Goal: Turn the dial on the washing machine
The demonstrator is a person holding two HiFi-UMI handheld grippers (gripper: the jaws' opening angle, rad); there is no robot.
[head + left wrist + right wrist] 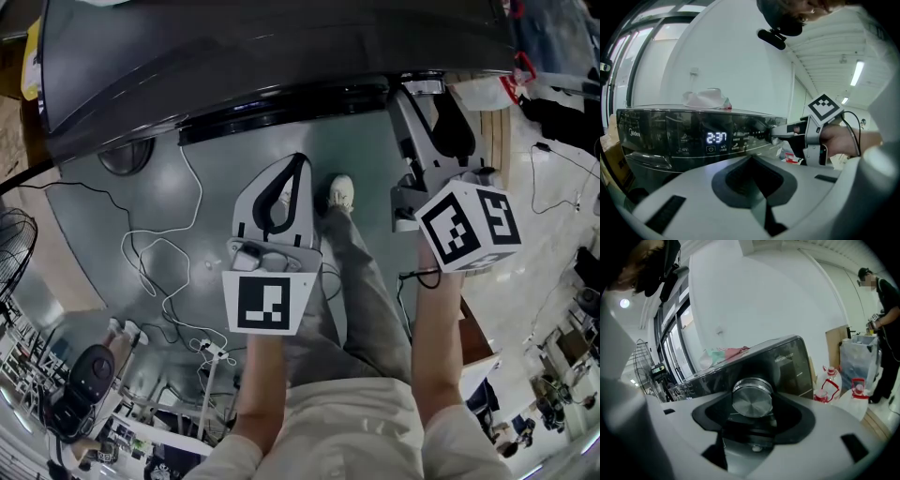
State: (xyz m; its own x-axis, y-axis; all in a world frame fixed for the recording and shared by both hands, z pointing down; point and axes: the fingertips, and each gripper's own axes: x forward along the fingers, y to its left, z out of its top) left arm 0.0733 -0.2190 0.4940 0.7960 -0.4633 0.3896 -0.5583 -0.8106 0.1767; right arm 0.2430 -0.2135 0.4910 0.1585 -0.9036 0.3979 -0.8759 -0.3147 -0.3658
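Across the top of the head view, the washing machine [234, 56], a dark slab seen from above. At the centre of the right gripper view, slightly low, the dial [752, 399]: a brushed silver knob on the dark control panel [693, 136]. Sits squarely in the hollow between the jaws of the right gripper [774, 133]. Jaws spread wide and closed on the dial's rim from both sides. In the left gripper view, reaches in from the right edge to the panel's right end, with a hand [839, 138] behind the marker cube [824, 108].

At the middle of the head view, the left gripper [295, 167], clear of the machine's front edge. Jaws drawn together, with nothing between them. Faces the panel, with the lit display [716, 137] reading 2:37 left of centre in its own view.

On the machine's top, upper left of centre in that view, a crumpled white thing [708, 98]. At the left of the head view, a white cable [159, 272] looping over the grey floor [103, 216].
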